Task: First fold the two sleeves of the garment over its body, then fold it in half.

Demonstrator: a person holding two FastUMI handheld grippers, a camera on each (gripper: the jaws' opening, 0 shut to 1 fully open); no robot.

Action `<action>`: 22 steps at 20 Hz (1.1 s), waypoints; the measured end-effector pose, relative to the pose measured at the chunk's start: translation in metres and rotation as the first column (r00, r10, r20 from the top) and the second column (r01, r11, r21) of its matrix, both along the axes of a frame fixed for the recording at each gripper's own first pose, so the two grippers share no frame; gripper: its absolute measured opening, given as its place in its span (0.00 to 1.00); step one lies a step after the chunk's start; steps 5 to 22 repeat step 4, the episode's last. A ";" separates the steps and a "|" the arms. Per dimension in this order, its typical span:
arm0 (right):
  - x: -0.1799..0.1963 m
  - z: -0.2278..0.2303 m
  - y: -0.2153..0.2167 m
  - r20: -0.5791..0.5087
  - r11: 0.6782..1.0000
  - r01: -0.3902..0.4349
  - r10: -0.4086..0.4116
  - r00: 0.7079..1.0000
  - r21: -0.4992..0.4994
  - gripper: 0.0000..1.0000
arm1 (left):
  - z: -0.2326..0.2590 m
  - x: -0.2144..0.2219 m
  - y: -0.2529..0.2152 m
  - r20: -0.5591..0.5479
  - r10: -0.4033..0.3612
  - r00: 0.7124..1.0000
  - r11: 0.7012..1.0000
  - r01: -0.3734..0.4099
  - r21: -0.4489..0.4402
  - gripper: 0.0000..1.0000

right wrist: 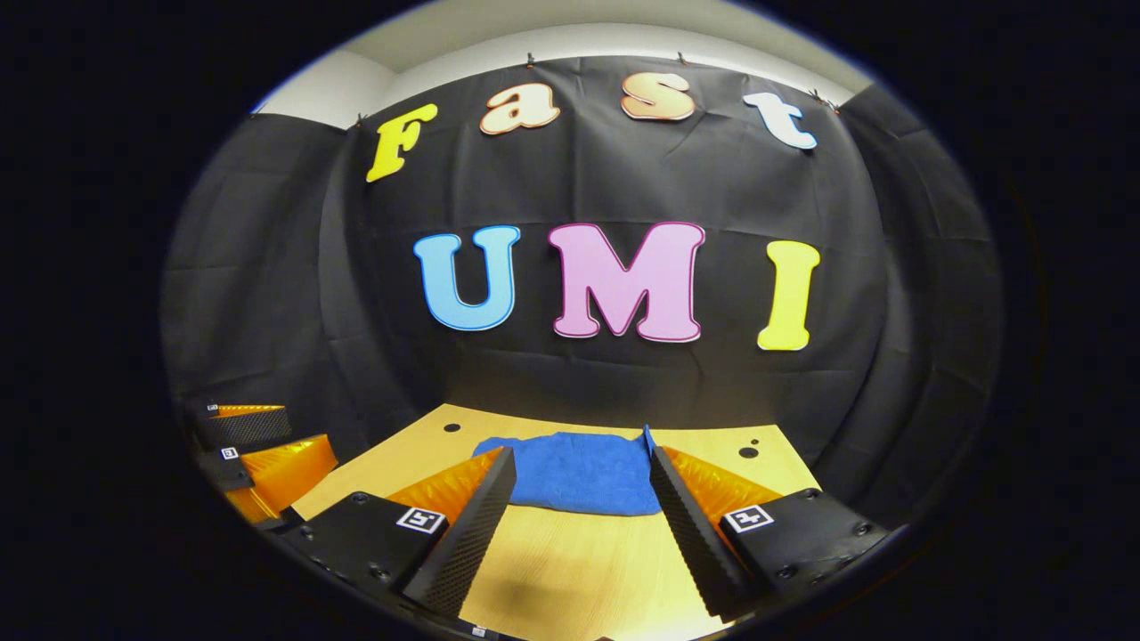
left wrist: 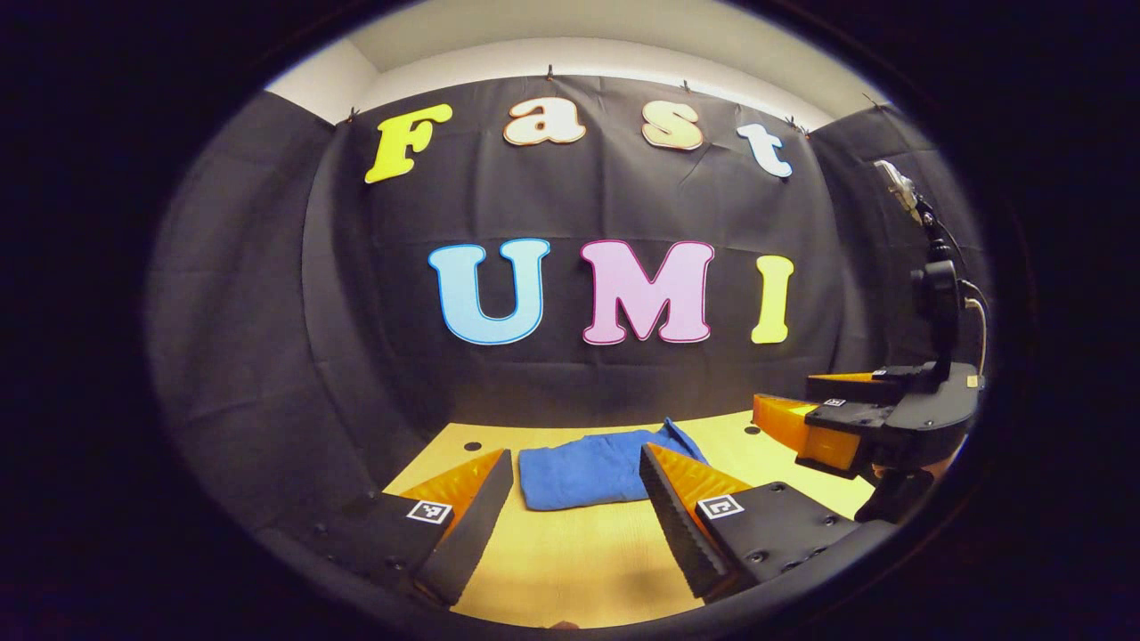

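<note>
The blue garment (left wrist: 598,466) lies near the far end of the wooden surface (left wrist: 570,552), close to the black cloth wall, already gathered into a compact rectangle with no sleeve sticking out that I can make out. From the right gripper view it reads as a flat, fairly thick pad (right wrist: 574,472) with one small corner poking up at its right edge.

Both tools hang back from it, above the bare near part of the surface. The left gripper (left wrist: 579,512) has its fingers spread wide with nothing between them; the right gripper (right wrist: 579,521) is likewise spread wide and empty. The right one also shows off to the side in the left gripper view (left wrist: 837,418).

The cloth looks soft, light and limp, something like fleece or towelling, so I would expect it to sag and slide on the smooth wood rather than keep its shape. It should not be fragile. If another fold is needed, the best hold seems to be the two near corners of the near edge, pinching all layers together so the stack does not split.

As for writing, I can read nothing on the garment. The small square black-and-white markers on the fingers (right wrist: 420,519) carry patterns, not words.
</note>
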State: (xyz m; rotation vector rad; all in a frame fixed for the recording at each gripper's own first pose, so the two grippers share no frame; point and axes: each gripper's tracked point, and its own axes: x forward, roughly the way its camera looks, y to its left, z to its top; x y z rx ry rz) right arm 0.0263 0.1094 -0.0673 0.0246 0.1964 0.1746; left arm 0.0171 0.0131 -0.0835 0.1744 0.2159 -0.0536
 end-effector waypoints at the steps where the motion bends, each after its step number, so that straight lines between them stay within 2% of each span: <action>1: 0.002 0.001 0.005 -0.001 1.000 -0.015 0.015 1.000 -0.012 0.96 | 0.001 -0.004 0.002 -0.001 0.011 1.000 1.000 -0.011 -0.012 0.86; 2: 0.002 0.002 0.012 -0.009 0.999 -0.031 0.031 0.999 -0.021 0.97 | 0.002 -0.006 0.004 -0.008 0.019 1.000 0.999 -0.020 -0.038 0.79; 3: 0.002 0.005 0.019 -0.004 0.999 -0.046 0.046 0.999 -0.022 0.97 | 0.003 -0.007 0.007 -0.013 0.028 1.000 0.998 -0.028 -0.063 0.78; 4: 0.007 0.011 0.026 0.011 0.998 -0.056 0.056 0.998 -0.021 0.96 | 0.005 -0.008 0.011 -0.009 0.038 0.999 0.996 -0.039 -0.085 0.82; 22: 0.007 0.011 0.026 0.011 0.998 -0.056 0.056 0.998 -0.021 0.96 | 0.005 -0.008 0.011 -0.009 0.038 0.999 0.996 -0.039 -0.085 0.82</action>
